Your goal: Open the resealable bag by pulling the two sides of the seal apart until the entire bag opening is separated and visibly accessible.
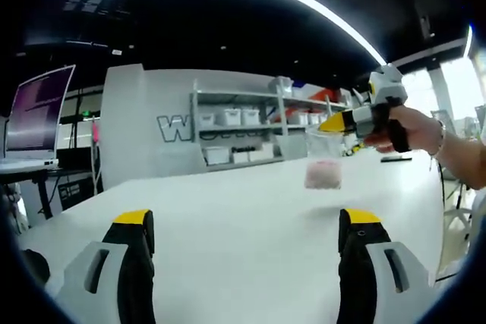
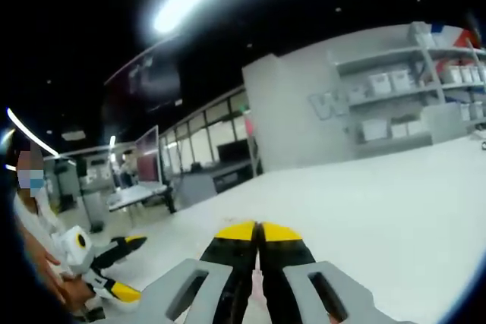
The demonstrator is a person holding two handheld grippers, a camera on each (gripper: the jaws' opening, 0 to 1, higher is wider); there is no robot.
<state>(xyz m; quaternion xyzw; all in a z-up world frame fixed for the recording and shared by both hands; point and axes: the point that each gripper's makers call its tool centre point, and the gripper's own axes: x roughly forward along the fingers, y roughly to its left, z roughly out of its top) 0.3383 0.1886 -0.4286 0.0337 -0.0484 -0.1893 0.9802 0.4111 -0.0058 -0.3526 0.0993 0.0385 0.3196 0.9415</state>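
- The landmark here is the big white table [image 1: 228, 218]; everything below is placed relative to it.
- Left gripper [image 1: 247, 237] hangs low over the near part of the table, its yellow-tipped jaws spread wide apart with nothing but bare tabletop between them.
- The resealable bag [image 1: 325, 163] is up above the table's far side, clear plastic with something pinkish in the bottom. It dangles from its top edge and looks blurry.
- Right gripper [image 1: 334, 122] comes into the left gripper view from the right, held by a hand [image 1: 395, 130] above the far side of the table, with its yellow tips pinched on the bag's top edge.
- In the right gripper view that same gripper's own jaws are pressed together, tips touching, and a sliver of pinkish stuff shows between them low down, so it's clamped on the bag.
- The left gripper also shows in the right gripper view, off the table's left end, in the person's hand.
- Beyond the table's far edge stands a grey shelf unit [image 1: 243, 130] with white bins, and a monitor [image 1: 34, 111] sits off the table's left side.
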